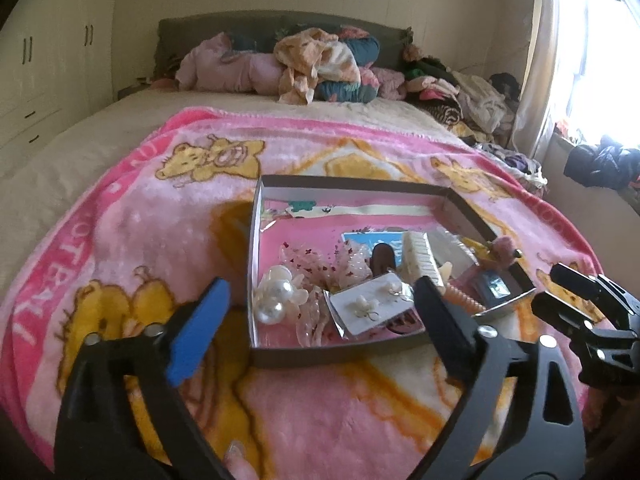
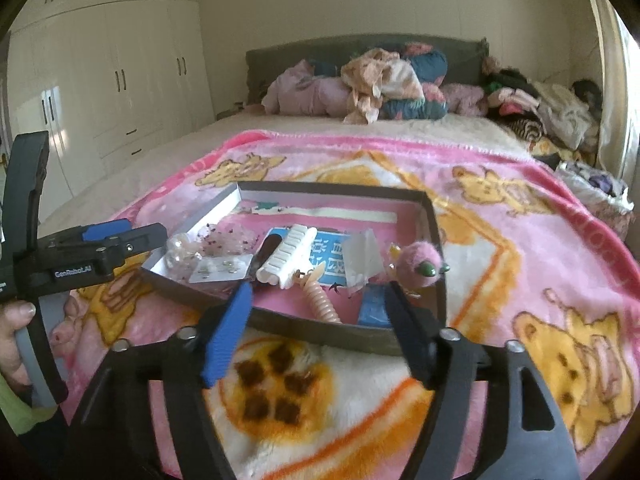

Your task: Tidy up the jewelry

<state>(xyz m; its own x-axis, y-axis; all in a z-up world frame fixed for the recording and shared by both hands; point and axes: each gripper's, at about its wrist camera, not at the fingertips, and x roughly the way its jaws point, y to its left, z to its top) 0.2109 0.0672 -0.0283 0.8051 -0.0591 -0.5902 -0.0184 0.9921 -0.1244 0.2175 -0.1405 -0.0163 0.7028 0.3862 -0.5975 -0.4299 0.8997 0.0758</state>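
I see a shallow grey cardboard tray [image 1: 256, 264] lying flat on the pink blanket, its floor pink. At its left end sits a cluster of large white pearls [image 1: 274, 298], just beside a white card with small earrings [image 1: 370, 306] that lies tilted over other pieces. A sheer bow with red specks [image 1: 320, 260] lies behind them. A white comb-like clip [image 2: 286, 258], a coiled peach hair tie [image 2: 322, 304] and a fuzzy pink ball [image 2: 420, 264] fill the right end
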